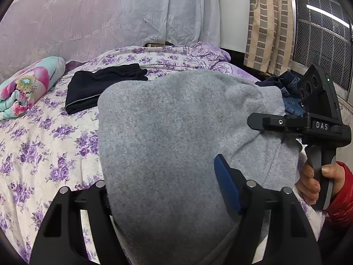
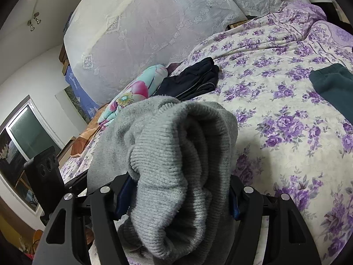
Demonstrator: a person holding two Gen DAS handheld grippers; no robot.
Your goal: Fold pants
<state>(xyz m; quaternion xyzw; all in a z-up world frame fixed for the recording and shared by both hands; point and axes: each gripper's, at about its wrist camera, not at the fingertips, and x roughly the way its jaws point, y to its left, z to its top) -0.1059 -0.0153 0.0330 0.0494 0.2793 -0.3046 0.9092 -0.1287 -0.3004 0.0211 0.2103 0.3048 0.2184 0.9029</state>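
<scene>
L wrist view: grey pants (image 1: 176, 137) are seen draped between the L gripper (image 1: 167, 190) fingers, over the floral bedspread (image 1: 44, 137); a clamp can't be confirmed. R gripper (image 1: 256, 121) is seen at the cuff, held by a hand (image 1: 313, 183).

R wrist view: bunched ribbed cuff of grey pants (image 2: 181, 154) is clamped between the R gripper (image 2: 178, 196) pads. Dark folded garment (image 2: 194, 79) is seen beyond.
</scene>
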